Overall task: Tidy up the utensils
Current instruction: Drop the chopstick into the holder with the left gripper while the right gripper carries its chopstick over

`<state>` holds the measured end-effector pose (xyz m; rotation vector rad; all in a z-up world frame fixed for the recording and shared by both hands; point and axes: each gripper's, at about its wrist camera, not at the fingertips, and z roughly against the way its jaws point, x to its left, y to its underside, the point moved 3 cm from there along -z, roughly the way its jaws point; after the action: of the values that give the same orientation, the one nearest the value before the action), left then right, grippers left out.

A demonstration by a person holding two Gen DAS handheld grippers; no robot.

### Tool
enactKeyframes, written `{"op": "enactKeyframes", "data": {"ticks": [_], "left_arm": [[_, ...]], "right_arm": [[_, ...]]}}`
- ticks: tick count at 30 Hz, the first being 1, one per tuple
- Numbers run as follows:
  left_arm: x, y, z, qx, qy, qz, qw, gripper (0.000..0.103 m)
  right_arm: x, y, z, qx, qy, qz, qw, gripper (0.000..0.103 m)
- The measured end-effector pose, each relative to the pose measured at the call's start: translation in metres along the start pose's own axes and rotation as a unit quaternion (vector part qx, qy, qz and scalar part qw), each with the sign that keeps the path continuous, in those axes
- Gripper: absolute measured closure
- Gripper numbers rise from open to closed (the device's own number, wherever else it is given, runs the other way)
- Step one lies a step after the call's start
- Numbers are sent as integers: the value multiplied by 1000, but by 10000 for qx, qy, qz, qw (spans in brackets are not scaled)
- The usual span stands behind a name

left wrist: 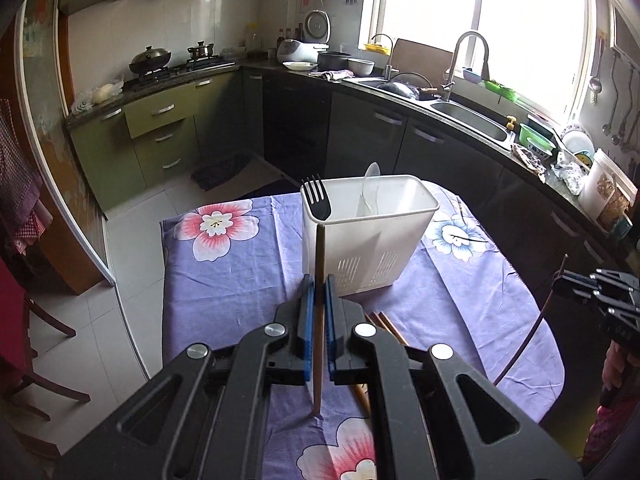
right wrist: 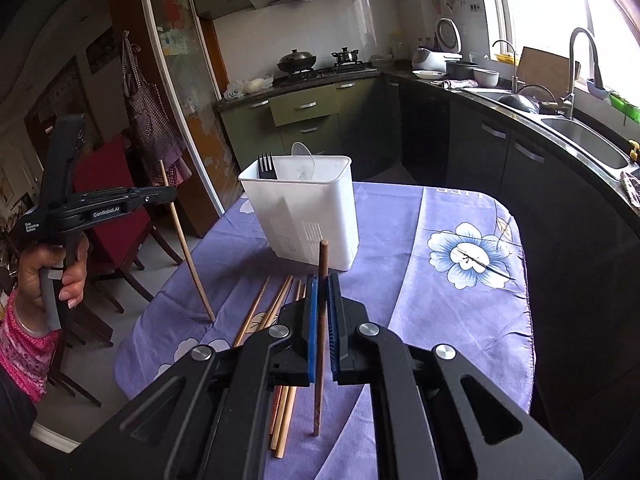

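Left gripper (left wrist: 316,292) pinches a pale wooden chopstick (left wrist: 319,320) mid-shaft, lower tip touching the floral tablecloth (left wrist: 240,272). Right gripper (right wrist: 322,292) is pressed onto a dark chopstick (right wrist: 321,320), likewise near upright. Both sticks look light, stiff, smooth, so likely to pivot in the pads; a mid-length hold suits them. White caddy (right wrist: 304,216) stands just ahead, holding a black fork (right wrist: 267,166) and a translucent spoon. Loose chopsticks (right wrist: 276,304) lie partly hidden under the grippers; count unclear.
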<state>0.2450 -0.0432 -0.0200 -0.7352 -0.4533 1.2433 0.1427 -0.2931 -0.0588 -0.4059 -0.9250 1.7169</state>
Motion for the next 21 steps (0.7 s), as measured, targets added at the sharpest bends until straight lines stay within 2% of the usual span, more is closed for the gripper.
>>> {"op": "enactKeyframes", "data": {"ticks": [4,8,12,16,19,21], "left_arm": [[-3,-17,6,-47,58,8,10000,98],[-13,-50,23,-194,155,-22,9997,98],[-24,-93,51,-648,180,-66,9977,98],[-31,-131,76,-1275,161,-9,9917,98],[-33,-155,81,-1793,-37,10,9838,98],[-34,-161,73,-1909,-142,26,9815,98]], "right_arm": [[-2,2,5,-7,14,-15,10000,97],[-6,3,6,-18,35,-48,10000,97],[-9,4,7,-29,49,-68,10000,97],[-11,4,8,-26,59,-65,10000,97],[-10,6,11,-40,66,-52,10000,97],[-9,6,13,-46,60,-42,10000,97]]}}
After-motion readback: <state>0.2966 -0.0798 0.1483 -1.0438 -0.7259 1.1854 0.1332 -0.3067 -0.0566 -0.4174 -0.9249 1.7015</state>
